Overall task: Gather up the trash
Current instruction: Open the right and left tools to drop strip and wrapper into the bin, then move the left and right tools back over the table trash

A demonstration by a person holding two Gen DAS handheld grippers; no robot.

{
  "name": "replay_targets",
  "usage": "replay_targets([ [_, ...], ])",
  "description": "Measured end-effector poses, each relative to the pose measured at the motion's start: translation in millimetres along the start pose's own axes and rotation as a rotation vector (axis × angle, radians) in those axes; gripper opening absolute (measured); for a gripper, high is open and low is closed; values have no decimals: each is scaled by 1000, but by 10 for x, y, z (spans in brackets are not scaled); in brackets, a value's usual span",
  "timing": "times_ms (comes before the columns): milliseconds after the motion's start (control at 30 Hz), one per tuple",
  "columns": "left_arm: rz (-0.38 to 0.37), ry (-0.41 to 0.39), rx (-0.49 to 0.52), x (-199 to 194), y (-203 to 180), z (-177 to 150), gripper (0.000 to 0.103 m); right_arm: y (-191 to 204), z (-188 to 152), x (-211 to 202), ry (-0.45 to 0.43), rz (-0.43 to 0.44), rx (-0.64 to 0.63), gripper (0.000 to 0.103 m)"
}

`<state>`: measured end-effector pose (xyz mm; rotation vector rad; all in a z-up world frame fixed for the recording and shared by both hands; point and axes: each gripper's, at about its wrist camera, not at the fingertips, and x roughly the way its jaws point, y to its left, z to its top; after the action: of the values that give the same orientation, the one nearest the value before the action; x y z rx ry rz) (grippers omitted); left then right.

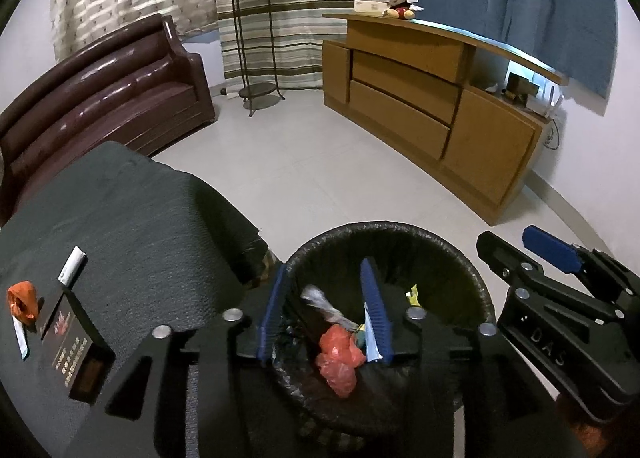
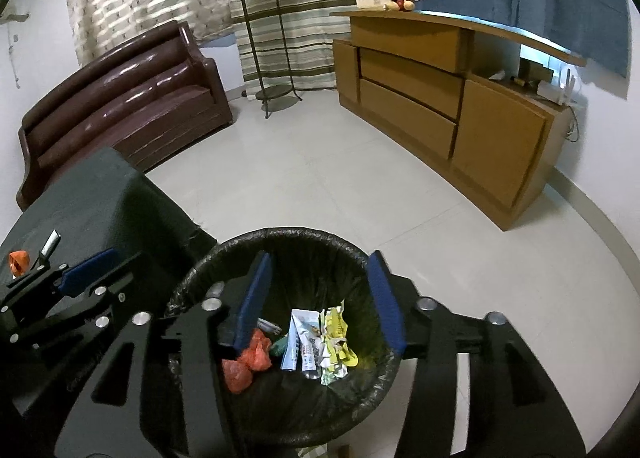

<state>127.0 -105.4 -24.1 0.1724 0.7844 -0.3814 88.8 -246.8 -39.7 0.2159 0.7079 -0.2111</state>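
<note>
Bin [image 2: 280, 242] mouth open from above; table [image 1: 132, 218] close left; bare floor [image 1: 320, 178] beyond.

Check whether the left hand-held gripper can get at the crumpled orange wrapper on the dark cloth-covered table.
Probably yes: the left hand-held gripper is open and empty over the black-lined bin, and nothing blocks the crumpled orange wrapper.

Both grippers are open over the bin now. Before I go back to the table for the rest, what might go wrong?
1. The left gripper and right gripper sit close together over the bin; swinging back may knock them together.
2. The orange wrapper lies beside a dark box and a white packet; a careless grab could take the box too.
3. The bin liner looks loose; fingers might snag it.
</note>
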Motion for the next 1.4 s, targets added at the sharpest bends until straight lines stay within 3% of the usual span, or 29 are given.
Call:
replay_targets([
  [233,20,-7,-26,-101,142,-38,50,10,2,-84,-43,-44,16,81],
  [333,35,-4,-49,-155,251,-87,53,95,-17,-128,-57,-50,10,86],
  [667,142,-8,-139,-477,811,-332,59,741,-155,-101,-1,51,-141,86],
  [1033,322,-9,-267,-851,1697,-680,60,1420,-104,-201,22,204,-221,86],
  [1400,417,2,-358,-1023,2328,-890,60,2343,-126,-314,30,334,-346,86],
])
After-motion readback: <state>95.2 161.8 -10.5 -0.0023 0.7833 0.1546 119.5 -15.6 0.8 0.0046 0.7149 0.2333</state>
